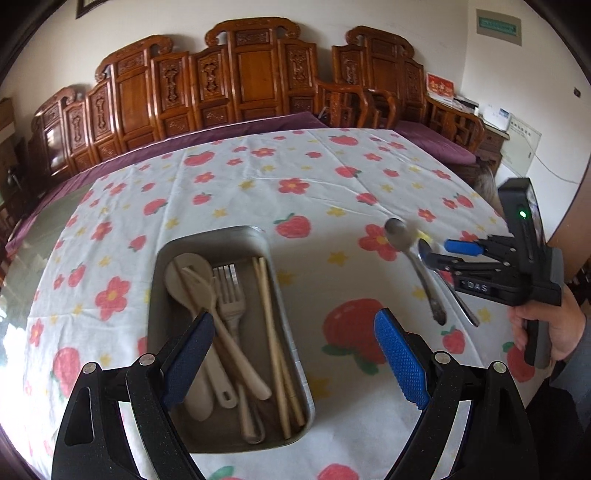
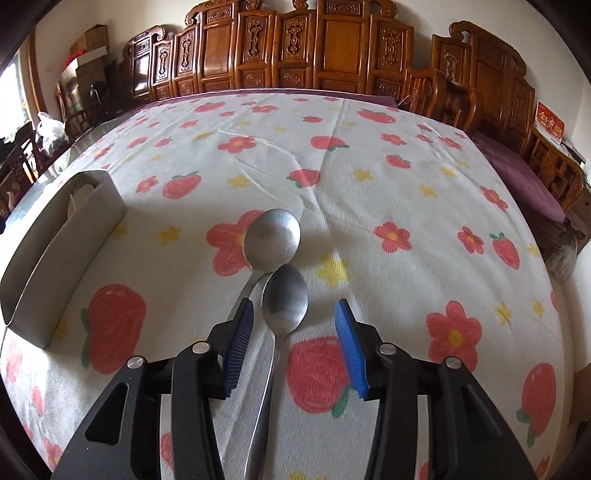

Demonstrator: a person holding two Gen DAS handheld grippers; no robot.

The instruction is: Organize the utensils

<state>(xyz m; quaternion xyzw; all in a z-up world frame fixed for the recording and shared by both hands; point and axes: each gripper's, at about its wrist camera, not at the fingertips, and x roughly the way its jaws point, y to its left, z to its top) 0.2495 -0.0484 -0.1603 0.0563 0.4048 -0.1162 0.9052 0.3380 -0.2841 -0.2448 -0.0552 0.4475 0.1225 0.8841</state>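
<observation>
A carved wooden bench (image 1: 236, 81) with purple cushions (image 2: 524, 177) lines the cream wall (image 1: 436, 22) behind a table draped in a strawberry-and-flower tablecloth (image 2: 369, 177), while daylight enters at the left

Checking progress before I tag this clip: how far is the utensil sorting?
Done: the metal tray already holds beige spoons, a fork and chopsticks. In hand: nothing gripped; the right gripper is open around the nearer metal spoon, pads not touching it. The left gripper is open over the tray. Left: both metal spoons, including the farther one, lie on the tablecloth.
</observation>
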